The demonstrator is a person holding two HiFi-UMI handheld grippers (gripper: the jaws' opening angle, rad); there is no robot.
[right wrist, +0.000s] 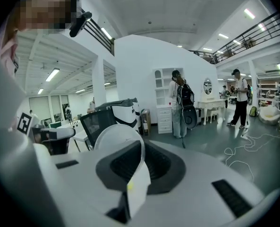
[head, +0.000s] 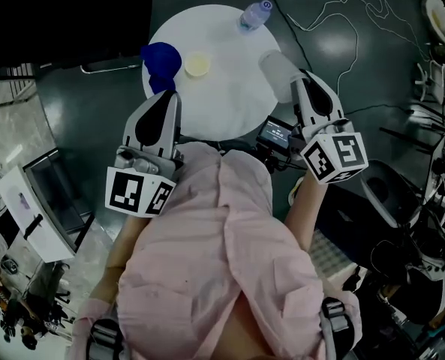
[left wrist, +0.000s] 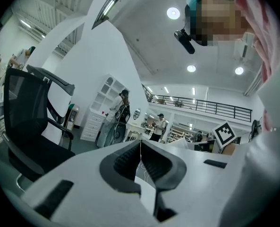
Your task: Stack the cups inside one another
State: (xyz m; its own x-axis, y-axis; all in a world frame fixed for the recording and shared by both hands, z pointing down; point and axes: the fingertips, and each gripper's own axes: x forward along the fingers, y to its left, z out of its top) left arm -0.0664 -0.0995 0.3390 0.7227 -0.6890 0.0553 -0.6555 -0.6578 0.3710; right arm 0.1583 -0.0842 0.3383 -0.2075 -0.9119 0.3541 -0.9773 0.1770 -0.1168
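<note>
The right hand-held gripper (head: 300, 79) has its jaws pressed together on the thin wall of a clear cup (head: 277, 67). In the right gripper view the see-through rim curves up and to the left from the pads, and the wall runs down between them. From the head view this cup hangs at the right edge of the round white surface (head: 207, 107), partly over the dark floor (head: 94, 126). Whether it touches the surface cannot be told. The left hand-held gripper (head: 169, 96) has its jaws closed tip to tip, as the left gripper view shows. It points across the near-left edge of the surface. A blue cup (head: 160, 57) sits at the left edge of the surface, just beyond that gripper's tips; whether it stands upright cannot be told. Just to its right stands a pale yellow cup (head: 197, 64), its mouth facing up. A plastic bottle (head: 256, 13) with a blue cap is on the far right part of the surface, well apart from the cups. A thin white cable (head: 342, 21) trails over the floor to the right. The person's pink shirt (head: 222, 261) fills the near part of the head view.
</note>
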